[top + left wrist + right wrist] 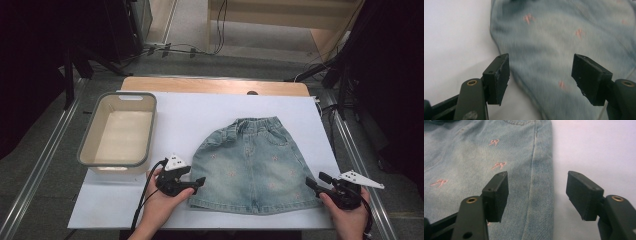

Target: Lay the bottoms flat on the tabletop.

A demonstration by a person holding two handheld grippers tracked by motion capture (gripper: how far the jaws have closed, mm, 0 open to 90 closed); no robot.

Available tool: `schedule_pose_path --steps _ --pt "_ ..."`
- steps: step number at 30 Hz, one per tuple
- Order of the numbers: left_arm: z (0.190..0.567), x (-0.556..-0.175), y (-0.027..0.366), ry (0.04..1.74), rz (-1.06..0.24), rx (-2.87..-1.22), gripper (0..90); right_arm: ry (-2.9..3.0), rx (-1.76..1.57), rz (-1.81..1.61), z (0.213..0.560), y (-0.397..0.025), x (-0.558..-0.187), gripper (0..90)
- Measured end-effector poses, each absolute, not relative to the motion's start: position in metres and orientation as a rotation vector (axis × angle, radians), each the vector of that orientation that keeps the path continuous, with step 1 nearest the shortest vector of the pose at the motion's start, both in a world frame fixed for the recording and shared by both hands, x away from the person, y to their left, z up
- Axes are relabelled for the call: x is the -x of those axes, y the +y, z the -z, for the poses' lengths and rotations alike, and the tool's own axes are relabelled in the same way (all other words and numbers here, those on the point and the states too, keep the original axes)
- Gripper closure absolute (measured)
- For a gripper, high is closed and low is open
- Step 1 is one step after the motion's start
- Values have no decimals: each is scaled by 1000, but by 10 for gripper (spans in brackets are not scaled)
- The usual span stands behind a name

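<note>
- On the white sheet (200, 115) that covers the table, a denim skirt (252, 162) lies flat, its waistband on the far side and its hem toward me.
- At the skirt's lower left corner sits my left gripper (196, 183), held in my left hand (167, 200); its tips lie right at the hem's edge.
- Seen in the left gripper view, my left gripper (540, 75) has its jaws spread wide, released, with the skirt (564, 42) between and beyond them. The left pad (499, 77) is over the white sheet (451, 37) just beside the fabric's edge, the right pad (589, 77) over the denim.
- At the skirt's lower right corner my right gripper (314, 181) rests in my right hand (350, 215), just beside the fabric.
- Seen in the right gripper view, my right gripper (537, 192) is also spread wide and grips nothing. Its left pad (497, 195) is over the skirt (486, 157), with small pink embroidered marks (498, 165) near it; its right pad (582, 193) is over the bare sheet (594, 150), and the skirt's side seam runs between them.
- Left of the skirt, well apart from it, stands a grey-rimmed bin (87, 142) with a pale inside.
</note>
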State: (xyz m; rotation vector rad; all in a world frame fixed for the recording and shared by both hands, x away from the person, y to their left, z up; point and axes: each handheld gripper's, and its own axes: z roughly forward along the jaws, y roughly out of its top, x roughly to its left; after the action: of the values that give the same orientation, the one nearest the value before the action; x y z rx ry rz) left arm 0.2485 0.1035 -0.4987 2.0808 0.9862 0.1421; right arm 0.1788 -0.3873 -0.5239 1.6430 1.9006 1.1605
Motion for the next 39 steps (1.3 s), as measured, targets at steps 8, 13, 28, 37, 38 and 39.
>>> schedule_pose_path --steps 8,13,28,37,38,39 --pt "506 -223 106 977 -105 -2127 434 1935 -1681 -1102 528 -386 -181 501" --pt "504 -215 101 996 -162 -2164 572 1953 -1676 -1036 529 -382 -181 625" --pt "498 -202 114 885 -58 -2143 867 1954 -1652 -1113 519 -383 -169 860" --pt "498 -185 122 883 -35 -2104 851 1968 -1634 -1114 514 -380 -151 859" --pt "496 -186 123 883 -40 -2096 808 1967 -1632 -1120 514 -381 -151 859" --pt "495 -187 123 880 -43 -2082 732 1965 -1631 -1127 514 -381 -151 859"
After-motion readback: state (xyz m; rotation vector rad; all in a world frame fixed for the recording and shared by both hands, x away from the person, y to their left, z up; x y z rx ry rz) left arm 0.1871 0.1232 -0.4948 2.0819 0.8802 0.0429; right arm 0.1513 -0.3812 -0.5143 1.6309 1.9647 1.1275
